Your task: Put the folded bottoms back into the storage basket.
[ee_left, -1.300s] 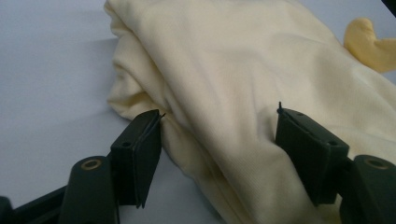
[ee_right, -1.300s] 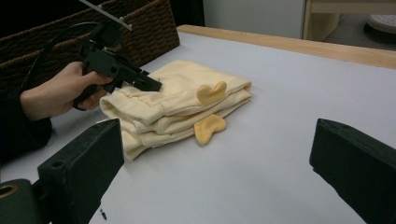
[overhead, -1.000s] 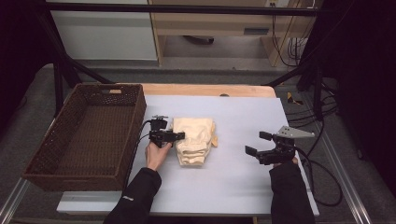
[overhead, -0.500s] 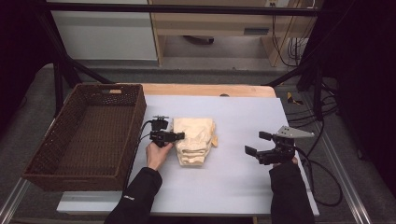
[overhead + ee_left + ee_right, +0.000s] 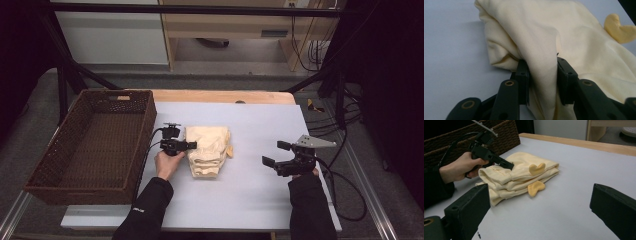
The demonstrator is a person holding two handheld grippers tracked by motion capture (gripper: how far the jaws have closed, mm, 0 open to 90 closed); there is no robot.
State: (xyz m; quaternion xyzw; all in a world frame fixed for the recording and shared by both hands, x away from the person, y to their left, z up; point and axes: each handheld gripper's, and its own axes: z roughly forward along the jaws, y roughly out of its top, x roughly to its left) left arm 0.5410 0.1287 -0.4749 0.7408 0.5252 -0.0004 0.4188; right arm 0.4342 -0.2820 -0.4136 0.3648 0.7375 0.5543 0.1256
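Note:
A folded cream garment (image 5: 207, 150) with small yellow heart-shaped pieces (image 5: 537, 168) lies on the pale table sheet (image 5: 260, 125). At the garment's left edge, my left gripper (image 5: 192, 145) has just been closing its jaws. In the left gripper view the pads (image 5: 522, 72) press a fold of the cream cloth (image 5: 554, 37) between them. The left gripper (image 5: 507, 166) and its hand also show in the right gripper view. My right gripper (image 5: 275, 153) hovers to the right of the garment, apart from it. Its jaws stand wide open with nothing between them (image 5: 541, 205).
A large dark wicker basket (image 5: 145, 130) stands on the left, close beside the left hand, and nothing shows inside it. A wooden strip (image 5: 220, 96) runs along the table's far edge. Cables trail off the right side (image 5: 345, 200).

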